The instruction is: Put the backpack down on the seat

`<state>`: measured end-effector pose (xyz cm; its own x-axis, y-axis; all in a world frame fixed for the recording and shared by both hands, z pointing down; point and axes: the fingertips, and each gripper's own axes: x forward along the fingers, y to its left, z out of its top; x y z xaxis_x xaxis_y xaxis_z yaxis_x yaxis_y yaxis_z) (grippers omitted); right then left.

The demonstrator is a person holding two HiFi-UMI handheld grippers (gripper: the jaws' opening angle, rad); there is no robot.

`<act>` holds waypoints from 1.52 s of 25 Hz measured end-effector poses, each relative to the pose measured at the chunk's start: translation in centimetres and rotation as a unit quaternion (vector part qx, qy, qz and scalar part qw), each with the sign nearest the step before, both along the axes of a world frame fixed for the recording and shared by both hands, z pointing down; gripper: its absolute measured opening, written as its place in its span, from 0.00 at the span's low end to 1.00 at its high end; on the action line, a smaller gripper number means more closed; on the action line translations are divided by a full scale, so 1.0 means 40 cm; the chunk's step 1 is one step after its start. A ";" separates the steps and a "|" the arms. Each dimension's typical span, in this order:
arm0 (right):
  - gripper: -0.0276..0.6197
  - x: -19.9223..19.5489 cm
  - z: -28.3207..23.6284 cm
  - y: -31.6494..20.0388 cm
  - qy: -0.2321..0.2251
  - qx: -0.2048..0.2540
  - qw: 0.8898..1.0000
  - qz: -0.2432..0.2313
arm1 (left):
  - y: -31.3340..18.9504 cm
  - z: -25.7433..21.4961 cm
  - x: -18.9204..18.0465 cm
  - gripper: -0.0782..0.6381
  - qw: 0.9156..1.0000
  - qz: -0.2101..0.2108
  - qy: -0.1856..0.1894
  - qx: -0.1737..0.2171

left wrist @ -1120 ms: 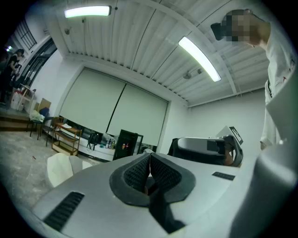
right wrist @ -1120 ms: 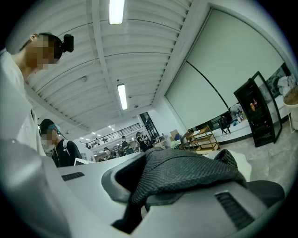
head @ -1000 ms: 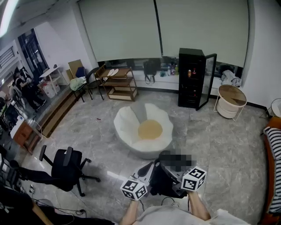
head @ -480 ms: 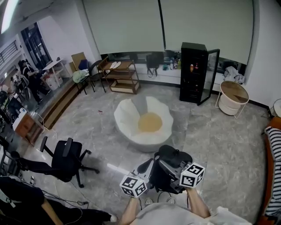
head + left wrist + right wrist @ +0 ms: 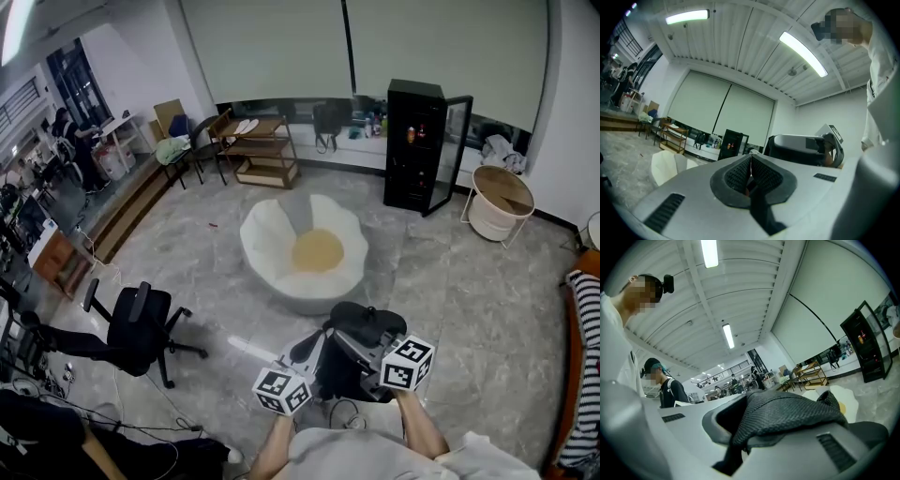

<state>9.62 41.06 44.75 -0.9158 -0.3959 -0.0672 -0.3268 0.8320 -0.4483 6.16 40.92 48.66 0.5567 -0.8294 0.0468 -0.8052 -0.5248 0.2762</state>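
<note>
Left gripper [image 5: 302,360] and right gripper [image 5: 373,360] are both clamped on the black fabric backpack [image 5: 361,326], carried short of the white petal-shaped seat's [image 5: 265,246] near edge, so setting it down remains.

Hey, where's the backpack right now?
Head view, bottom centre: the backpack hangs between the left gripper and right gripper, both shut on it, above the floor, just short of the white seat.

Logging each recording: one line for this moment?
backpack: held; left gripper: shut on it; right gripper: shut on it; seat: ahead, unreached
</note>
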 end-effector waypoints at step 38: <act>0.11 -0.232 0.016 -0.738 -0.014 -0.003 0.999 0.042 | -0.787 0.027 -0.217 0.15 0.997 0.072 0.025 0.003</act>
